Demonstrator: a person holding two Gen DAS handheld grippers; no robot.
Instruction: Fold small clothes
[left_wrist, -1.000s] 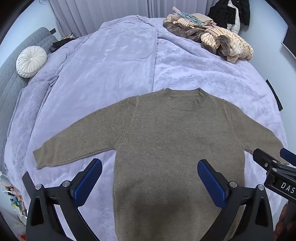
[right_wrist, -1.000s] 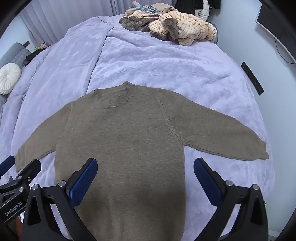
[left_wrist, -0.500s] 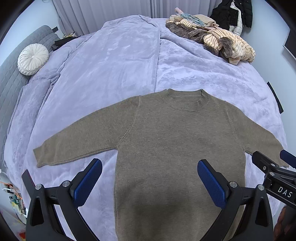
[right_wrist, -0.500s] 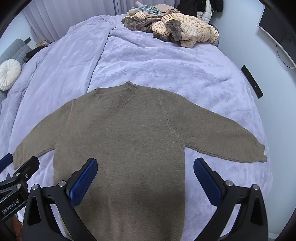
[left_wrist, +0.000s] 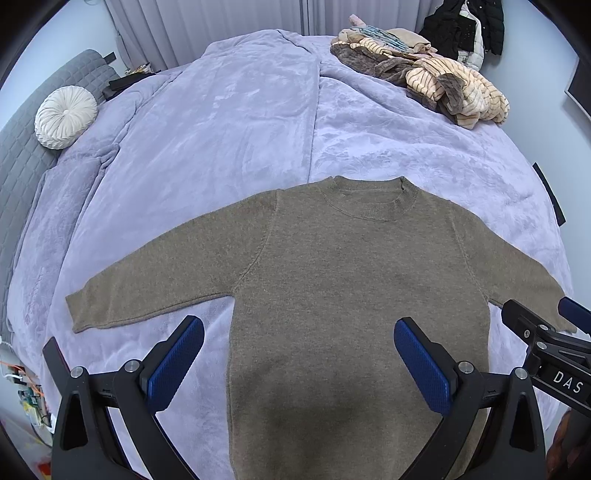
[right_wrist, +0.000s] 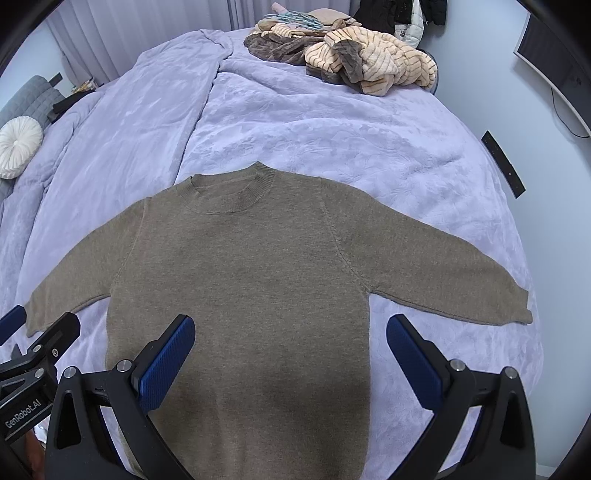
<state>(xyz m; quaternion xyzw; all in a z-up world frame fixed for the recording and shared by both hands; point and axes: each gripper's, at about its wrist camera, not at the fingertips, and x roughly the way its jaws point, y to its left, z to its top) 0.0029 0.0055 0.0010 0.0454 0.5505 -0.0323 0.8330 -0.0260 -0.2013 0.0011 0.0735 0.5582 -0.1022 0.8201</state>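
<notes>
olive sweater (left_wrist: 343, 280) lies flat, sleeves spread, on lavender bed cover (left_wrist: 240, 122). left gripper (left_wrist: 299, 360) and right gripper (right_wrist: 291, 354), jaws wide and empty, have drawn back slightly over hem in last second. spreading looks done; folding not begun.

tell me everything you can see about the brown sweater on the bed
The brown sweater is a plain olive-brown knit with a ribbed crew neck and long sleeves. It lies flat and unfolded, collar pointing away, both sleeves spread outward and angled down, on the lavender blanket. It looks smooth, with no obvious wrinkles. Its hem is hidden below the frame. Both the left gripper and right gripper hover above it, jaws open, holding nothing.
</notes>
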